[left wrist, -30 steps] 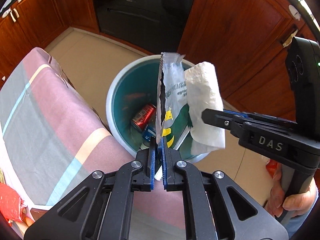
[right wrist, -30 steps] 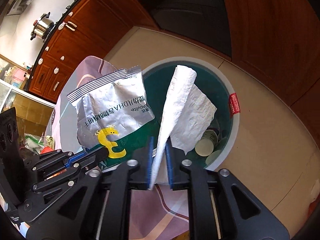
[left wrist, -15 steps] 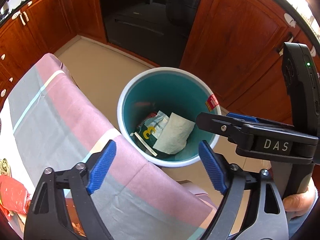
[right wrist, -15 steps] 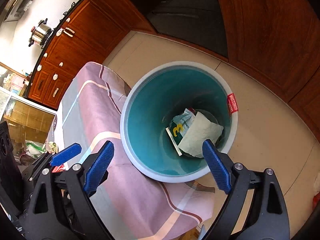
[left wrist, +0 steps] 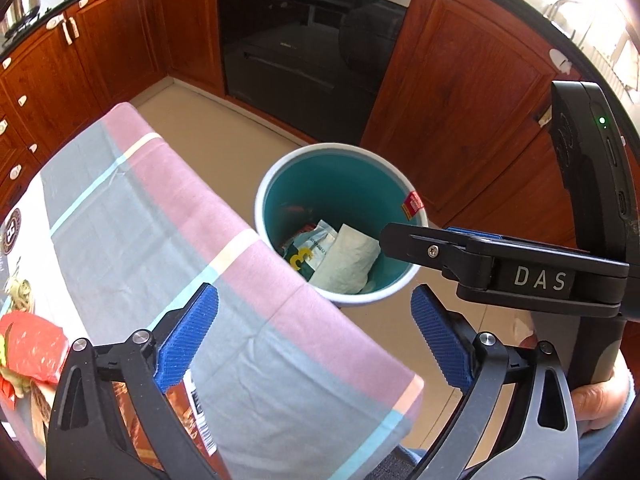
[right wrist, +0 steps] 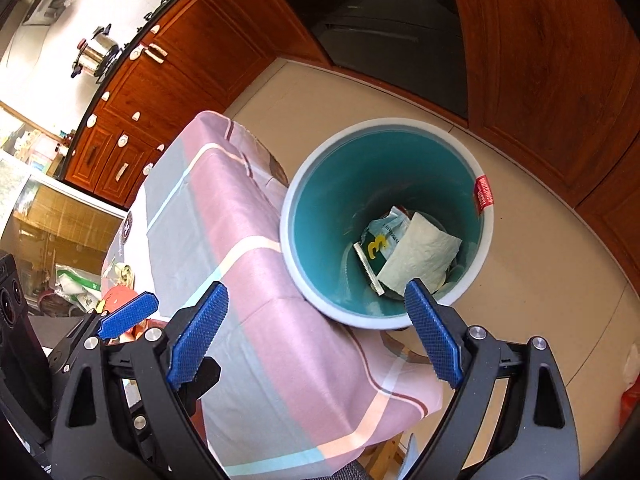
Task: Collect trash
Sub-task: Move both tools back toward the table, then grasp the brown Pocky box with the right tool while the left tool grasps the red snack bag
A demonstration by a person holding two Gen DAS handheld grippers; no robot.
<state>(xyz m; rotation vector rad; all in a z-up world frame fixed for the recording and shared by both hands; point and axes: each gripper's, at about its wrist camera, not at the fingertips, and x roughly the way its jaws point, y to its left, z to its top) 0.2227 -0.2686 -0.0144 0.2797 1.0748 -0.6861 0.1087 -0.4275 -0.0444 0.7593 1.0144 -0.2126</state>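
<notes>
A round trash bin (left wrist: 280,168) with a white rim and teal inside stands on the floor beside the table; it also shows in the right wrist view (right wrist: 304,168). Inside lie a silver snack wrapper (left wrist: 310,246) and a crumpled white paper towel (left wrist: 348,262), also seen in the right wrist view as the wrapper (right wrist: 380,240) and towel (right wrist: 420,258). My left gripper (left wrist: 316,340) is open and empty above the table edge. My right gripper (right wrist: 316,340) is open and empty, near the bin; its side shows in the left wrist view (left wrist: 500,268).
The table has a pink, grey and striped cloth (left wrist: 160,240). A red snack bag (left wrist: 32,348) and a brown packet (left wrist: 188,404) lie on it near my left gripper. Wooden cabinets (left wrist: 460,80) and a black oven (left wrist: 304,40) stand behind the bin.
Both grippers opened and let go: the wrapper and the paper towel dropped into the bin. Both grippers have since pulled back and up from the bin.
</notes>
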